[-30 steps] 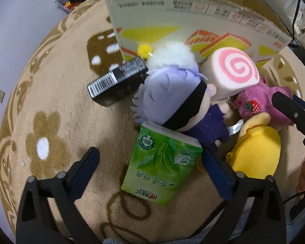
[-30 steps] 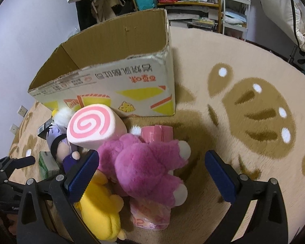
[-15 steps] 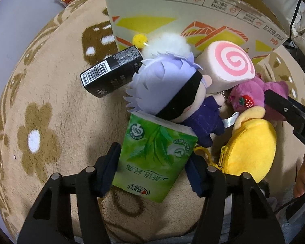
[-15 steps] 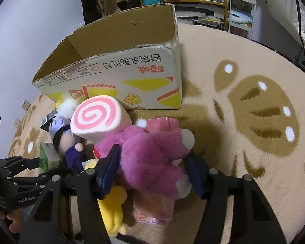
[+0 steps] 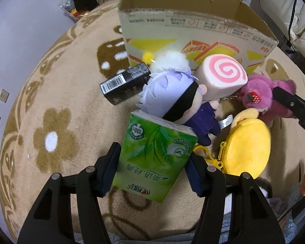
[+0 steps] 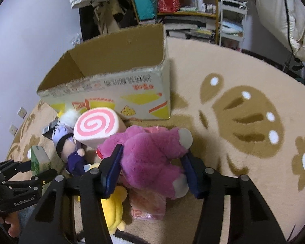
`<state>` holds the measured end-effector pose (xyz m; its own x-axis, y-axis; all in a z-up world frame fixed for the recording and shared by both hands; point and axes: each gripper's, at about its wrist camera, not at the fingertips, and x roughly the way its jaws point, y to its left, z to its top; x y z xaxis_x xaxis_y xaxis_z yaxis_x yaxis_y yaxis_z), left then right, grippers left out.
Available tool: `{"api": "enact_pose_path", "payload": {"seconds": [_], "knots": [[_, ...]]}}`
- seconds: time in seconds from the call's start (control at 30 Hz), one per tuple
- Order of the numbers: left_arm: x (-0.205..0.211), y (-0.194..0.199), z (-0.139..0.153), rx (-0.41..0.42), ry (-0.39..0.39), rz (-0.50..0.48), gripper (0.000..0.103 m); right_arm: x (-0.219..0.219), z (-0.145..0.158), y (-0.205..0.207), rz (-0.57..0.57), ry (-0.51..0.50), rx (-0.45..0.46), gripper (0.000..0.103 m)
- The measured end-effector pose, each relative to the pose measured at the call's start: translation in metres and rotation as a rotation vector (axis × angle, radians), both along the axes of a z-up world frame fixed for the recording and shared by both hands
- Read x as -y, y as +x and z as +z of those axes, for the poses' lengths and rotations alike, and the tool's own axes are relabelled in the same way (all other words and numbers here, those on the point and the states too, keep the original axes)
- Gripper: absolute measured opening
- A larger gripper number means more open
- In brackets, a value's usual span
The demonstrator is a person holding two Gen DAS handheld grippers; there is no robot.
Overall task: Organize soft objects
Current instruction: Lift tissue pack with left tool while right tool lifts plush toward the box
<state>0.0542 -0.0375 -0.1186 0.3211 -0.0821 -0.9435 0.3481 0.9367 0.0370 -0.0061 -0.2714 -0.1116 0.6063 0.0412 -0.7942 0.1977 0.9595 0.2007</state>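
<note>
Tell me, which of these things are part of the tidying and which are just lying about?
Part of the job: green tissue pack, pink bear, swirl cushion, doll, yellow pouch, cardboard box.
Lying about: black carton, shelves.

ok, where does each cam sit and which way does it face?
Left wrist: on left gripper, aimed steeply down at green tissue pack in its jaws; a hand at right edge.
Right wrist: on right gripper, angled down at pink plush bear it clamps; left gripper visible lower left.
Shared: cardboard box, swirl cushion.
</note>
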Motion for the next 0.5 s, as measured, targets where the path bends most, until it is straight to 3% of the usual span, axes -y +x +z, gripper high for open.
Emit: {"api": "enact_pose_path", "payload": {"seconds": [0.5], "knots": [[-0.016, -0.014, 0.055, 0.255, -0.027, 0.053, 0.059, 0.005, 0.061, -0.034, -0.074, -0.06, 0.279, 0.058]]}}
